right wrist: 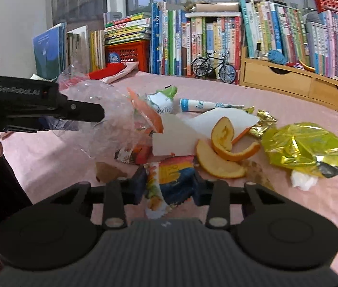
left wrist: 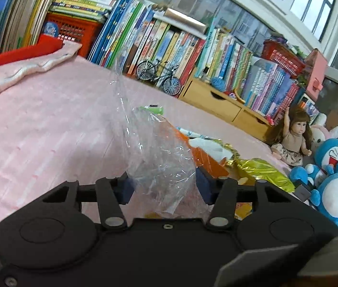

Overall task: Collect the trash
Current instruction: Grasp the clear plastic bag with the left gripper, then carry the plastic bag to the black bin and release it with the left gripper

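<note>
**Bag in one gripper, wrapper in the other**

You are bracketing the clear plastic bag [left wrist: 154,153] with your left gripper [left wrist: 165,187], low in the centre of the left view; its blue pads [left wrist: 204,186] are sitting at the film's sides, and I cannot tell whether they are pinching yet. Likely you are holding the bag up to receive trash.

Your right gripper [right wrist: 169,186] is closing around the colourful snack wrapper [right wrist: 169,179], bottom centre of the right view, pads touching both edges. Orange peel [right wrist: 224,150] and the gold foil bag [right wrist: 307,148] are waiting on the pink bedspread [right wrist: 312,203] to the right.
</note>
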Available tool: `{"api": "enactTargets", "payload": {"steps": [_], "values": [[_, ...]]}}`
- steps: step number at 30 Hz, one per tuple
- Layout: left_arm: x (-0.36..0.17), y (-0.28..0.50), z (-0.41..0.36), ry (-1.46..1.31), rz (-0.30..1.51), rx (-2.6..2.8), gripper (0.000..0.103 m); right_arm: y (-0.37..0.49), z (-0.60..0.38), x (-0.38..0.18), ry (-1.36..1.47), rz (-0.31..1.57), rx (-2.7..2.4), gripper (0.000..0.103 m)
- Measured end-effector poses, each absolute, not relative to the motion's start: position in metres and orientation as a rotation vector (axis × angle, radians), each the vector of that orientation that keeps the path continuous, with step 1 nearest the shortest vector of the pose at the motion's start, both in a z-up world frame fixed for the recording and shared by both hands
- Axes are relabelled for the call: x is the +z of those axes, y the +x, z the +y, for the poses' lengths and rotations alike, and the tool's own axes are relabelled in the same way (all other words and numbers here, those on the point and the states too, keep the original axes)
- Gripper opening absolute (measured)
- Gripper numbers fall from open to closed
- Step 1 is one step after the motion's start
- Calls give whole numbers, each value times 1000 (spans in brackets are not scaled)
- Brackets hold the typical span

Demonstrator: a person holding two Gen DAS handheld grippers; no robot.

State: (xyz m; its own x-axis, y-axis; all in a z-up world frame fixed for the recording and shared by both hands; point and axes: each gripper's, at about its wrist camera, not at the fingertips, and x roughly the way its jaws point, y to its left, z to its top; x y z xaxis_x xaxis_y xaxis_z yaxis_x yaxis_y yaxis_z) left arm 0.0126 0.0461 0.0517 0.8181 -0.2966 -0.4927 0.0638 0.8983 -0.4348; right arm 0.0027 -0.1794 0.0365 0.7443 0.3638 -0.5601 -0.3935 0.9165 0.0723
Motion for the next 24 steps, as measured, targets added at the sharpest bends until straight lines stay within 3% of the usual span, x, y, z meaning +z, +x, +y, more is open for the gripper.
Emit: {"api": "enactTargets", "payload": {"steps": [15,24], "values": [[72,-77,31,-283,549,-306,51,-80,-195,57,11,578,409,43],[57,-143,21,-201,656,-435,51,-148,-178,32,-81,698,473,44]]}}
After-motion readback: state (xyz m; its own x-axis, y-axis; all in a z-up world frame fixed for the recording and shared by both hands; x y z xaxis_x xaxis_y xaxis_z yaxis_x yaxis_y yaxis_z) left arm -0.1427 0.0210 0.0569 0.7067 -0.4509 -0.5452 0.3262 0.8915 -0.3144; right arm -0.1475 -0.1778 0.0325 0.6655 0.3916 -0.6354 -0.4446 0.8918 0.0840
